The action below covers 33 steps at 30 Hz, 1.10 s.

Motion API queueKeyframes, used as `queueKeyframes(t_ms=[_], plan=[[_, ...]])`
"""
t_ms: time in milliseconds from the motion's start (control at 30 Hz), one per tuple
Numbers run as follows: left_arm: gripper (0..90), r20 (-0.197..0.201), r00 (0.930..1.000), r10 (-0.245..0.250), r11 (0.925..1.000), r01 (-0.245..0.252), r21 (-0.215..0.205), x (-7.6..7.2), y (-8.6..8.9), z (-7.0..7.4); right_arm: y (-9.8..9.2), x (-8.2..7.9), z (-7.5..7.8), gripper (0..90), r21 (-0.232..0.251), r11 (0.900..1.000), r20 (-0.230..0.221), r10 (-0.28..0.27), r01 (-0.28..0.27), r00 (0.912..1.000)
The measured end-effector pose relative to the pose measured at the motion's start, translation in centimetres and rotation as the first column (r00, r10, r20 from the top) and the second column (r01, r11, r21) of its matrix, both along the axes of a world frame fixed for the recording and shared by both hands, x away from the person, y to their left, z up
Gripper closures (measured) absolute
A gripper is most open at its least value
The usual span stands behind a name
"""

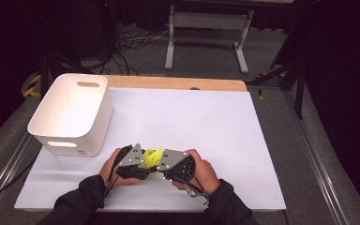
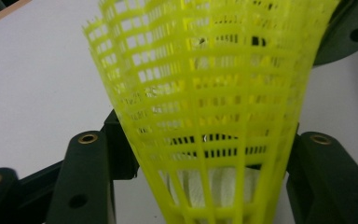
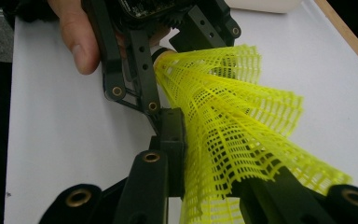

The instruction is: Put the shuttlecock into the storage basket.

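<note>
At ten o'clock the white bin point(image 1: 72, 112) stands empty as far as I see. My left gripper point(image 1: 143, 165) straddles the yellow shuttlecock point(image 1: 151, 158) near its white cork, its grip unclear; my right gripper point(image 1: 158, 164) clamps the skirt. Both hover at six o'clock over the surface point(image 1: 206, 126), so the handover looks underway, binning remains. Cork mostly hidden

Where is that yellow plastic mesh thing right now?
In the high view the yellow plastic mesh shuttlecock sits between the left gripper and right gripper, near the table's front edge, right of the white plastic bin.
</note>
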<state>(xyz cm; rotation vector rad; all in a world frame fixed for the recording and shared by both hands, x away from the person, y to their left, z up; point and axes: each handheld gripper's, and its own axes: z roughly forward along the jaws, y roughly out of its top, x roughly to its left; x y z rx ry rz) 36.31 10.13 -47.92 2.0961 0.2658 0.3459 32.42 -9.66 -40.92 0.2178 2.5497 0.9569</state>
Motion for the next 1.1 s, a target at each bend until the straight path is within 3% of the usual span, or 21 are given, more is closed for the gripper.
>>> queueKeyframes(t_ms=[333,567,733,1100], plan=[[49.6,-0.014,0.9999,-0.006,1.0000,0.006,-0.006,0.1,-0.1,0.0,0.6,0.0,0.5,69.8,0.008,0.999,-0.030,0.031,-0.031,0.9991],[51.3,-0.017,0.9999,0.000,0.9988,-0.001,-0.049,0.1,0.1,0.1,0.4,0.1,0.7,59.1,0.050,0.998,-0.055,0.048,-0.045,0.9973],[51.7,-0.008,1.0000,0.001,0.9977,-0.002,-0.068,0.0,0.3,0.2,0.3,-0.1,1.0,49.5,0.065,0.997,-0.043,0.044,-0.042,0.9981],[51.5,-0.001,0.9999,0.011,0.9940,-0.011,-0.109,-0.1,0.7,0.5,0.1,-0.5,1.6,38.5,0.087,0.996,-0.048,0.036,-0.032,0.9982]])
